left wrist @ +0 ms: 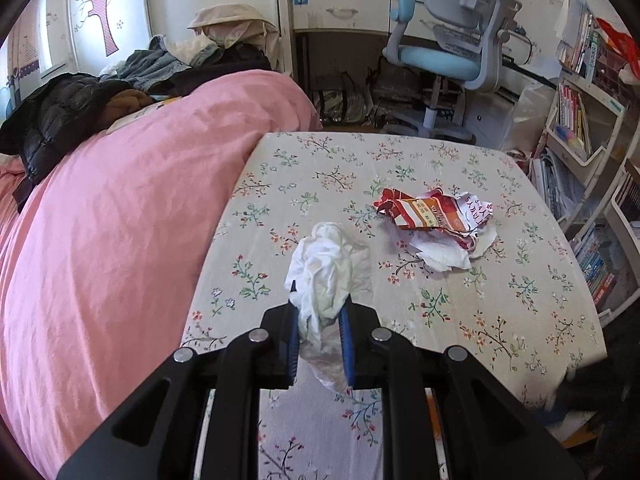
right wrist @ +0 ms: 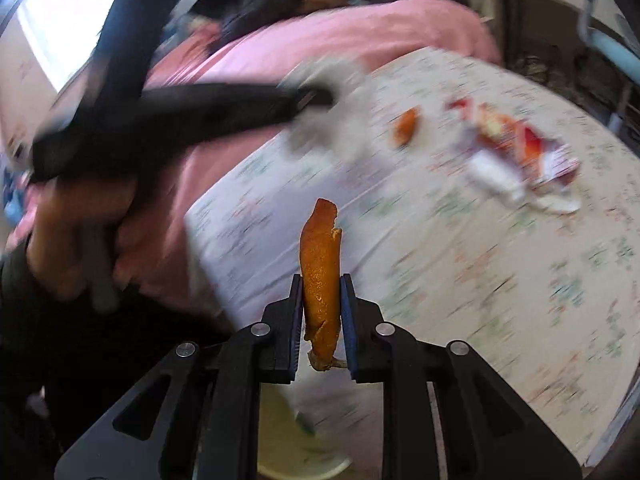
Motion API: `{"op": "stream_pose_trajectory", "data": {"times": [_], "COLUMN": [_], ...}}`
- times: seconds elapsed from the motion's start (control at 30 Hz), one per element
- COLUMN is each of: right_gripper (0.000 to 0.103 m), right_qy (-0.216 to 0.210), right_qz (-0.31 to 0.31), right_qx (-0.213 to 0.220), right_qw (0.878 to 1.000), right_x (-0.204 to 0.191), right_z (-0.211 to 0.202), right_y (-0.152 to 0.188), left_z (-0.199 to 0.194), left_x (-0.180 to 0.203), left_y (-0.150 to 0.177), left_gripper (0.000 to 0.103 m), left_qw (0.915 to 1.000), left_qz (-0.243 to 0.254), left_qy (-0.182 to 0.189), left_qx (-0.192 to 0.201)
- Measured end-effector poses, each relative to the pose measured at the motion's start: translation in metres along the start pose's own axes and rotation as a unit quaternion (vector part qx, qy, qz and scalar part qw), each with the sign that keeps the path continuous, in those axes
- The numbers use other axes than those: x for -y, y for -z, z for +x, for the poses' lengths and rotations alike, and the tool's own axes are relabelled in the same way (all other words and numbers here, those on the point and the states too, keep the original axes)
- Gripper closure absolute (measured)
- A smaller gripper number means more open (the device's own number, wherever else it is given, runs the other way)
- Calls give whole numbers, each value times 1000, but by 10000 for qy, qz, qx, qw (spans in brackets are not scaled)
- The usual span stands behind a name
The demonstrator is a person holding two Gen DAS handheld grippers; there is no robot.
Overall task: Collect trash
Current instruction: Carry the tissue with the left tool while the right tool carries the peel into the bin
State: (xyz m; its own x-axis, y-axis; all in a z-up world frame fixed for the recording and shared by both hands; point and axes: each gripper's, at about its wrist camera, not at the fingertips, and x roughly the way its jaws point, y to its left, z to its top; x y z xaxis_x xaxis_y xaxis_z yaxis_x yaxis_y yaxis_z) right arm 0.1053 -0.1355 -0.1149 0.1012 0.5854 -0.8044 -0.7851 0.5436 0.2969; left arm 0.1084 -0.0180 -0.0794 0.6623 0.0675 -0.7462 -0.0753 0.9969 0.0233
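Bedding first: a pink duvet (left wrist: 120, 208) fills the nine o'clock side of the left wrist view, with a black jacket (left wrist: 52, 120) and heaped clothes (left wrist: 160, 60) at ten o'clock. Its edge lies right against the floral tablecloth (left wrist: 400, 160) that covers the table in the middle. At six o'clock the left gripper (left wrist: 318, 304) has its blue-padded fingers pressed onto a crumpled white tissue (left wrist: 324, 264), which bulges out ahead of the tips. Toward two o'clock of it, lying apart on the cloth, sits a torn red and orange wrapper (left wrist: 432, 210) on top of a scrap of white paper (left wrist: 444, 256). Beyond the table at one o'clock stands a blue and grey desk chair (left wrist: 448, 52), and shelves of books (left wrist: 576, 120) crowd the three o'clock edge.

From the right wrist view, heavily blurred, the person's hand (right wrist: 76, 232) holds the other tool at nine o'clock. The right gripper (right wrist: 320, 296) at six o'clock is clamped on a strip of orange peel (right wrist: 320, 264) standing upright between its fingers. A second piece of peel (right wrist: 406, 126) lies on the cloth at twelve o'clock, near the wrapper at two o'clock. A pale yellow bin (right wrist: 296, 440) shows below the fingers.
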Motion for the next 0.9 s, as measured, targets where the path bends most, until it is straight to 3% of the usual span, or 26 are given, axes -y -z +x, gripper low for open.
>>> {"op": "stream_pose_trajectory", "data": {"times": [0.27,0.4,0.53,0.63,0.8,0.83,0.9], "right_gripper": [85,59,53,50,42,40,40], "right_qy": [-706,-536,-294,119,870,1021,1226], "right_qz": [-417,-268,233,838,1862,1998,2197], "right_qx": [-938,-1055,-591,4,1039,1137,1230], "right_qw": [9922,9926,9975,9964,9731,9679,9600], "right_x": [-74,-85,-68,-45,-4,2,10], "right_z": [21,23,2,-21,-59,-62,-65], "right_y": [76,102,103,102,104,106,108], "left_z": [-22,-34,-49,-57,-62,-63,-65], "left_x": [-6,-2,3,10,34,42,49], "left_y": [20,40,72,100,156,168,180], "left_gripper": [86,86,85,85,85,81,55], "left_qw": [9991,9984,9966,9947,9849,9825,9815], "left_qz": [-260,-290,-366,-365,-148,-29,146], "left_qy": [340,489,680,780,1046,1045,929], "left_qx": [18,-75,-288,-559,-1370,-1541,-1668]}}
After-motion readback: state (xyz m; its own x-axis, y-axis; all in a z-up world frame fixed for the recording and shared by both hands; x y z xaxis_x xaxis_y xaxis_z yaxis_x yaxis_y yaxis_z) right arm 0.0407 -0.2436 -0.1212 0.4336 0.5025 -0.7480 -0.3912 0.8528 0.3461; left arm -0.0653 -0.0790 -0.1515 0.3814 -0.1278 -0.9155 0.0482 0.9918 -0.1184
